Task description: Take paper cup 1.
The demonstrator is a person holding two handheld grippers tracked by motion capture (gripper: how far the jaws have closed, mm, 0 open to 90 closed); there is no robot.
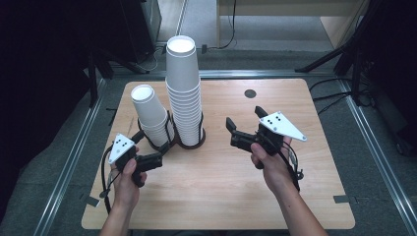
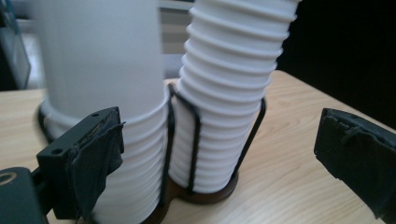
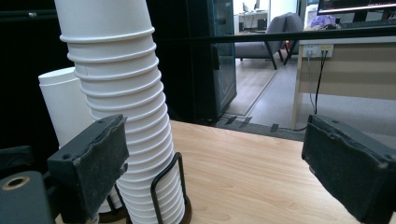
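In the left gripper view the short stack of cups (image 2: 100,70) is smeared by blur, its top cut off by the upper edge. The tall stack (image 2: 229,93) beside it also runs out of the picture at the top. The dark holder base (image 2: 205,195) shows as a sliver, mostly behind the cups and the near jaw. In the right gripper view the tall stack's top leaves the frame, the short stack (image 3: 63,107) sits partly behind it, and the base is cut by the bottom edge. In the high view the left gripper (image 1: 160,147) tips reach behind the wire frame near the table's left edge; whether they touch it is unclear.
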